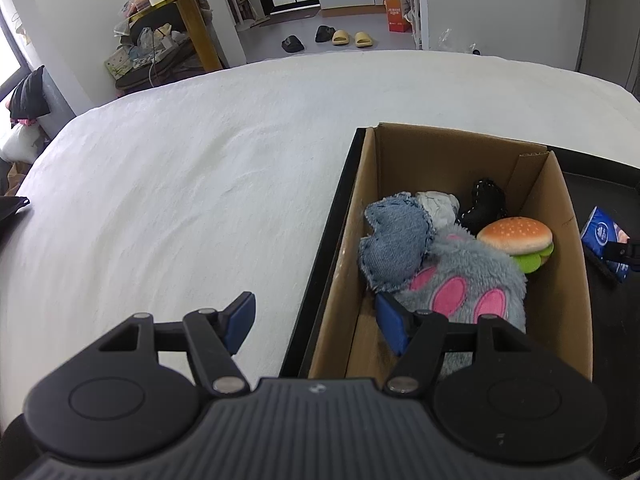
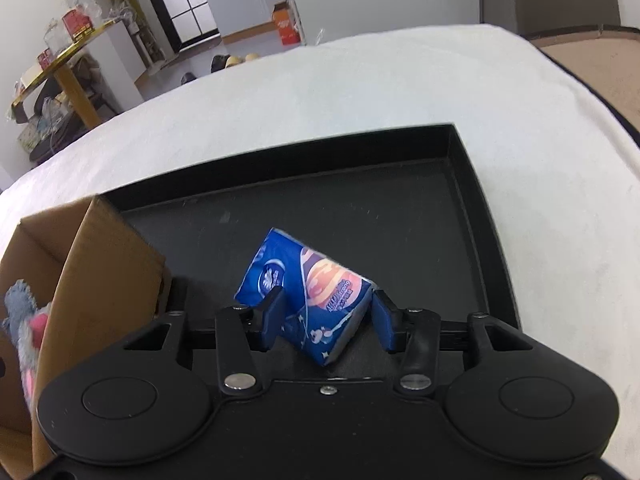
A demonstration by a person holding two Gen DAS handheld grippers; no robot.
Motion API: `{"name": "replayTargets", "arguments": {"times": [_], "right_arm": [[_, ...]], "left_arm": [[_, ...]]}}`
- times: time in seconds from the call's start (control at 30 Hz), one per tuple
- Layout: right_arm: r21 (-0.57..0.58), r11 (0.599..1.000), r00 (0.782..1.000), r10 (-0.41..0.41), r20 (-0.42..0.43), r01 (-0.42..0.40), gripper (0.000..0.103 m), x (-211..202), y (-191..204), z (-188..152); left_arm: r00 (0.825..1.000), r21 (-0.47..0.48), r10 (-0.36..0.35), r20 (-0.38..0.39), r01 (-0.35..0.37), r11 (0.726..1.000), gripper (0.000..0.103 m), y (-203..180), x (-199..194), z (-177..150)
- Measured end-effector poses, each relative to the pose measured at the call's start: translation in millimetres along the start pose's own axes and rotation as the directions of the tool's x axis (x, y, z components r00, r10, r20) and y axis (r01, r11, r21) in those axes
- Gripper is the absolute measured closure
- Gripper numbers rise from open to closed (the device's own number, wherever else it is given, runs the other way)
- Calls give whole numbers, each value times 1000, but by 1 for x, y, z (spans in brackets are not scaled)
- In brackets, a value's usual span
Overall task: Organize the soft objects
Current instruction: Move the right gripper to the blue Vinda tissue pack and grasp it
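A cardboard box (image 1: 568, 280) stands in a black tray (image 2: 460, 216) on a white bed. The box holds a grey-and-pink plush paw (image 1: 464, 280), a denim heart (image 1: 396, 244), a black plush piece (image 1: 486, 202), a crumpled grey cloth (image 1: 438, 206) and a toy hamburger (image 1: 516, 234). My left gripper (image 1: 316, 320) is open and empty, straddling the box's left wall. My right gripper (image 2: 326, 320) is shut on a blue tissue pack (image 2: 308, 292), held tilted above the tray floor beside the box (image 2: 92, 264). The pack also shows in the left wrist view (image 1: 604, 240).
The white bed cover (image 1: 180, 200) spreads to the left and beyond the tray. On the floor past the bed stand a yellow-legged table (image 1: 196, 20) with clutter, several slippers (image 1: 344, 36) and an orange carton (image 1: 398, 12).
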State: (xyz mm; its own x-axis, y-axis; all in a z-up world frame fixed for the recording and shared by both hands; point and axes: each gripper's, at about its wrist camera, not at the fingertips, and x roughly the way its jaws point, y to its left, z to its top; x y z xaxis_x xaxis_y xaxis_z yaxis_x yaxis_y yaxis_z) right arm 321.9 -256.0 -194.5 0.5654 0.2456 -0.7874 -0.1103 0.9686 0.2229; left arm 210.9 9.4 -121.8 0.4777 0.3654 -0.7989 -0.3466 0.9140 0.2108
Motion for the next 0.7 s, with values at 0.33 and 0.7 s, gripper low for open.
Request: {"name": "replayTargets", "arguments": {"times": [0.33, 0.7], "right_arm": [[-94, 995, 999, -45, 17, 46, 23, 11, 25, -9], [-197, 964, 982, -159, 98, 176, 13, 26, 21, -4]], "left_arm": [[1000, -31, -7, -4, 7, 1000, 38, 14, -1, -4], [1000, -49, -22, -16, 21, 999, 38, 19, 6, -5]]}}
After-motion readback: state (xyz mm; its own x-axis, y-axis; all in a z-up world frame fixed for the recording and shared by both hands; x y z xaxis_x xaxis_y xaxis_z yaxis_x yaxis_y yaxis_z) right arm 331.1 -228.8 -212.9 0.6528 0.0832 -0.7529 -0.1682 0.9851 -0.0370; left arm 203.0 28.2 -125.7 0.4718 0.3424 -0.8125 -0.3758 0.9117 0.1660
